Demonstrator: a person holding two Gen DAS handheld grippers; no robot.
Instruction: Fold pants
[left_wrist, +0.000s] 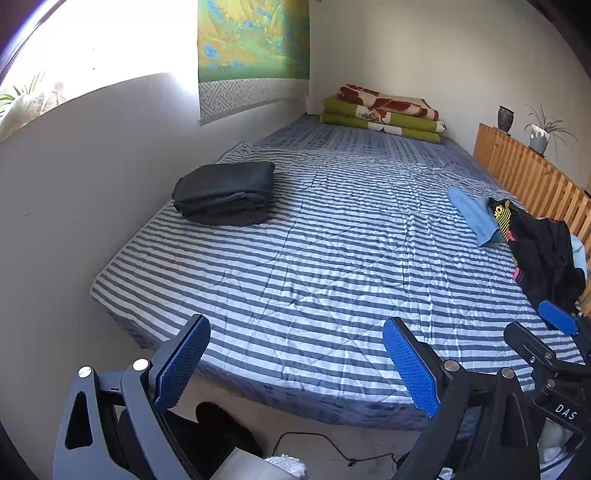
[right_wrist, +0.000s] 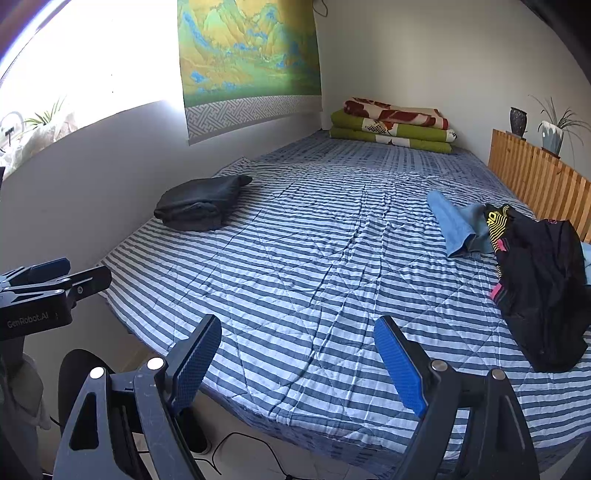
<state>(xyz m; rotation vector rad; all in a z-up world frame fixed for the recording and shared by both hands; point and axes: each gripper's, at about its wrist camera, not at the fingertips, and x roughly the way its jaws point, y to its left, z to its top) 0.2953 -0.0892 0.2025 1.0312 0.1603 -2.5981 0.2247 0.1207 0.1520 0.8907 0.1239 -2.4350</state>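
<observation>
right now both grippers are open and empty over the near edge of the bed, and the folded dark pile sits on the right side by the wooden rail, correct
Not quite. The folded dark pile sits on the left side of the bed, by the wall, as the right wrist view shows. The unfolded black clothes lie by the wooden rail. The left gripper and right gripper are open and empty.

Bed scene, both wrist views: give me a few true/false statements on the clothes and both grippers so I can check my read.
1. The left gripper is open and empty. True.
2. The right gripper is shut on the black garment. False: it is open and holds nothing.
3. A dark folded stack lies near the wall side. True.
4. The black garment with yellow print is neatly folded. False: it lies crumpled.
5. The blue cloth lies on the floor. False: it lies on the striped bed.
</observation>
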